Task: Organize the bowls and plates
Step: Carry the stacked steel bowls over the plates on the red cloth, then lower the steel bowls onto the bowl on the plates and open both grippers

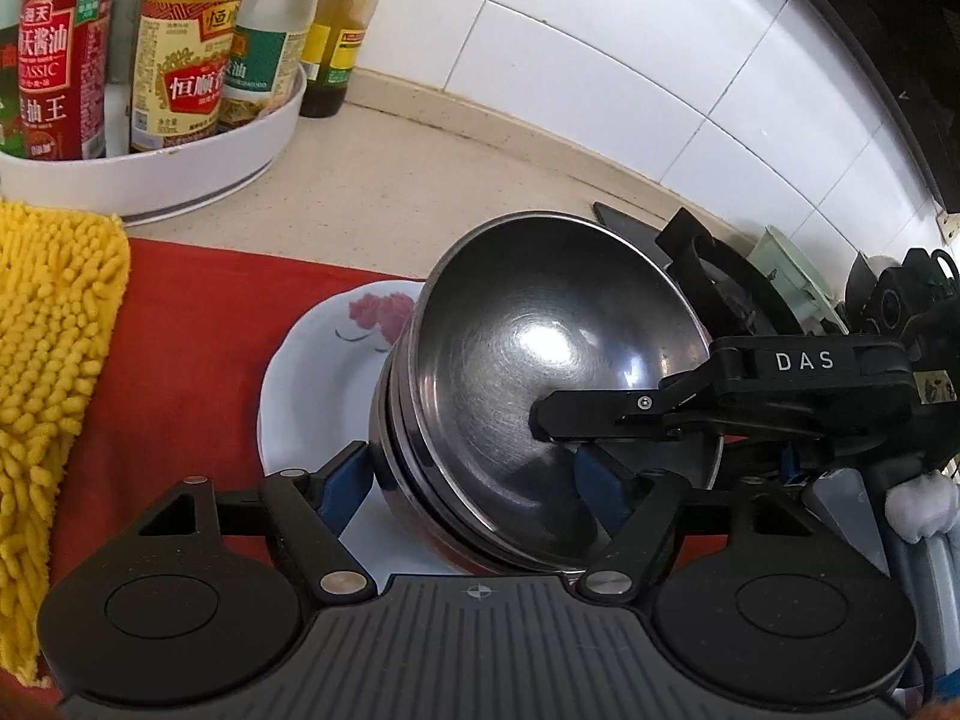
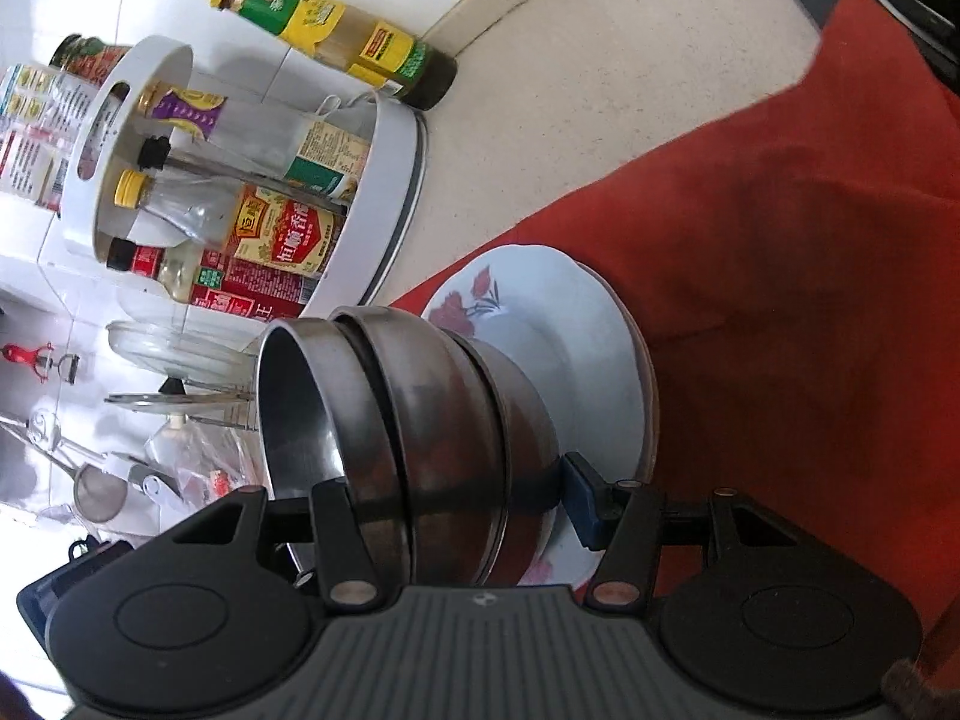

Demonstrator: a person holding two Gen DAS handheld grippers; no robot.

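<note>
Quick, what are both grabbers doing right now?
Left gripper: open, straddling the rim of the steel bowls, not squeezing.
Right gripper: closed, holding the steel bowls.

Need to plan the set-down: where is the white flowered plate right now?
In both wrist views the white flowered plate lies on the red cloth, directly under the nested steel bowls, near the white bottle carousel.

This is a home kitchen: white wall tiles (image 1: 600, 48) back a beige stone counter (image 1: 420, 168), a white turntable rack (image 2: 384, 198) holds soy sauce and vinegar bottles (image 1: 180, 60), and a strainer (image 2: 99, 498) hangs by the wall.
</note>
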